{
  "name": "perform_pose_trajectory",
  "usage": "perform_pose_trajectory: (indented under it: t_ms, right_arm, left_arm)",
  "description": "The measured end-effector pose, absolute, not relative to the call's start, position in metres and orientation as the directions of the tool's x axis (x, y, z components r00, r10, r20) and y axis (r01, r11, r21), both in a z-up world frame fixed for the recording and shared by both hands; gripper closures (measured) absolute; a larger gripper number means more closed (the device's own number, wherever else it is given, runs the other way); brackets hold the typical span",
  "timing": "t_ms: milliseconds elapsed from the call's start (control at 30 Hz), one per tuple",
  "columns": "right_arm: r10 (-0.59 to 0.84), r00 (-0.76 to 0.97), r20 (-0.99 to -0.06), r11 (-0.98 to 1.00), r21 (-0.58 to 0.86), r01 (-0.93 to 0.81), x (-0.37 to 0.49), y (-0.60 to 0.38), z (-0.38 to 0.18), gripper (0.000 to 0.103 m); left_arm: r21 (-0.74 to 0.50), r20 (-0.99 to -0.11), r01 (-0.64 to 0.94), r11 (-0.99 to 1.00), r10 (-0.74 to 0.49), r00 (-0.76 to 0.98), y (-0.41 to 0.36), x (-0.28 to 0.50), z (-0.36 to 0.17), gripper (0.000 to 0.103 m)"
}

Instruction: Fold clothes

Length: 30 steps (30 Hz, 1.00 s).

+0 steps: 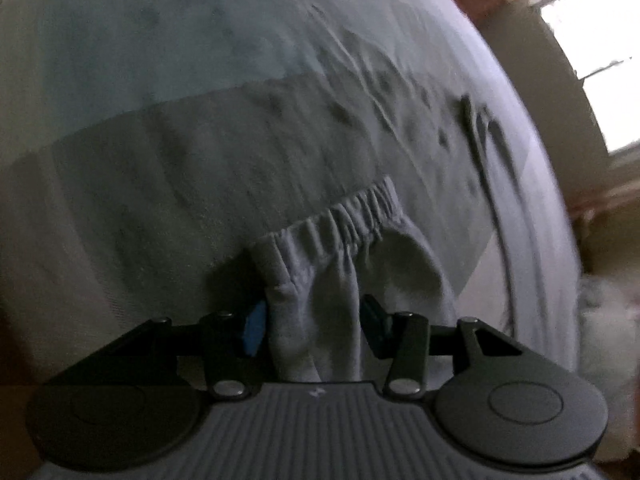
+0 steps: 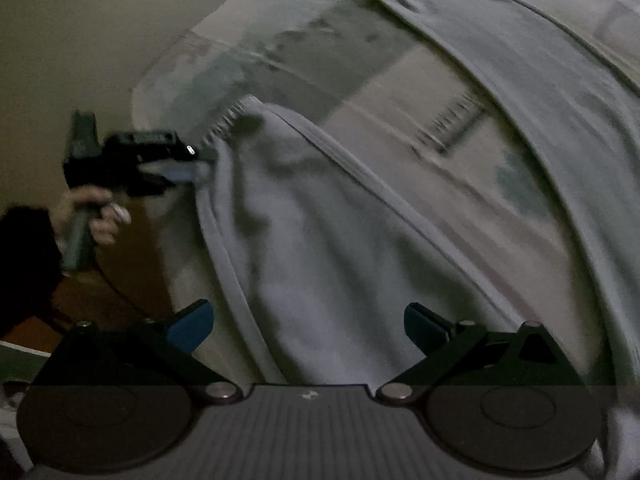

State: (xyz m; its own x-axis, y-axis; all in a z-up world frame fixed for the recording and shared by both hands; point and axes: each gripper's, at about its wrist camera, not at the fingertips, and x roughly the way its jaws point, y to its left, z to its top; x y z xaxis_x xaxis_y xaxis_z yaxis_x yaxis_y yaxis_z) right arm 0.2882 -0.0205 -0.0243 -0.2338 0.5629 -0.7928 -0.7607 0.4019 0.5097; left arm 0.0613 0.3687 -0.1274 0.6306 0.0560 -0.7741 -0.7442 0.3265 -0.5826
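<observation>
I have grey sweatpants (image 1: 320,280) partly lifted over a bed (image 1: 160,80), so by my reading the fold is somewhere in progress, not finished: the cloth hangs in loose drapes and no tidy stack shows. How many folds it already carries I cannot tell.

My left gripper (image 1: 310,328) has its fingers pinched on a bunch of the fabric just below the gathered elastic waistband (image 1: 340,212). My right gripper (image 2: 308,326) has its fingers spread, with cloth running between them; whether they touch it I cannot tell.

The left wrist view shows the pinch itself up close, plus the patterned bedspread (image 1: 280,128) and a bright window (image 1: 592,60) at the far right. It shows nothing of my other tool.

The right wrist view gives what that one lacks: the left gripper from outside, held by a hand (image 2: 90,216), tugging the waistband corner up, and a long seamed leg (image 2: 520,80) of the sweatpants trailing away across the bed.
</observation>
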Motion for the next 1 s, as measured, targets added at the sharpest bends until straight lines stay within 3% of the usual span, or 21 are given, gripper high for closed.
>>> perform_pose_trajectory:
  t_ms: [133,267,367,433,567,1000]
  right_arm:
    - [0.628,-0.299,-0.718,0.35,0.604,-0.716,0.322,0.029,-0.017,0.0]
    - [0.575,-0.352,-0.738,0.268,0.577,-0.771,0.336,0.105,-0.032,0.001]
    - [0.525,-0.387,-0.758,0.202,0.552,-0.809,0.346,0.163,-0.044,0.017]
    - [0.48,-0.412,-0.775,0.153,0.536,-0.83,0.349,0.198,-0.053,0.029]
    - [0.376,-0.447,-0.812,0.09,0.512,-0.854,0.35,0.238,-0.074,0.038]
    - [0.33,-0.622,-0.71,0.05,0.672,-0.739,0.364,0.284,-0.102,0.042]
  left_arm:
    - [-0.673,-0.708,-0.696,0.251,0.055,0.704,0.375,0.046,-0.137,0.065]
    - [-0.734,-0.656,-0.657,0.17,0.068,0.751,0.375,0.033,-0.149,0.07]
    - [-0.742,-0.655,-0.658,0.133,0.068,0.753,0.376,0.026,-0.157,0.085]
    - [-0.762,-0.639,-0.642,0.088,0.055,0.767,0.378,0.021,-0.164,0.085]
    - [-0.792,-0.609,-0.609,0.048,0.022,0.793,0.382,0.018,-0.172,0.085]
    - [-0.829,-0.559,-0.559,0.023,-0.043,0.828,0.389,0.018,-0.187,0.085]
